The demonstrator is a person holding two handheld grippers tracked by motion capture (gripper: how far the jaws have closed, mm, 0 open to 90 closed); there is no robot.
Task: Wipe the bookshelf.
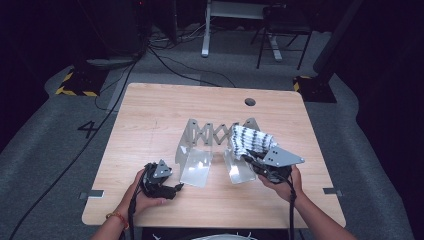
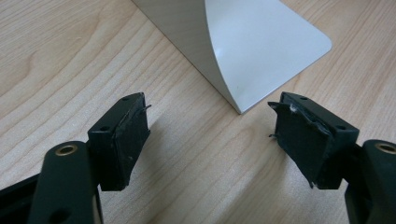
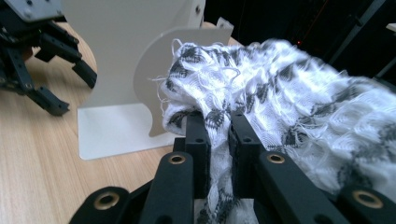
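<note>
Clenched on a fold of the black-and-white knit cloth (image 3: 280,102), the right gripper (image 3: 218,126) fingers carry it over the metal rack (image 1: 200,150) mid-table; draping appears underway. Left gripper (image 2: 210,135) fingers stand released near the front edge. Next: lower the cloth over the right panel

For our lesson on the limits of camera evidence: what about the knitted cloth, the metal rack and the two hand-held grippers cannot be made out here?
- White-and-black knitted cloth: far end blurred and cut by the right gripper view's edge.
- Grey folding metal rack: right plate covered by the cloth in the high view; cropped in the left gripper view.
- Right hand-held gripper: pads buried in cloth.
- Left hand-held gripper: jaw bases cut off at the bottom edge.
</note>
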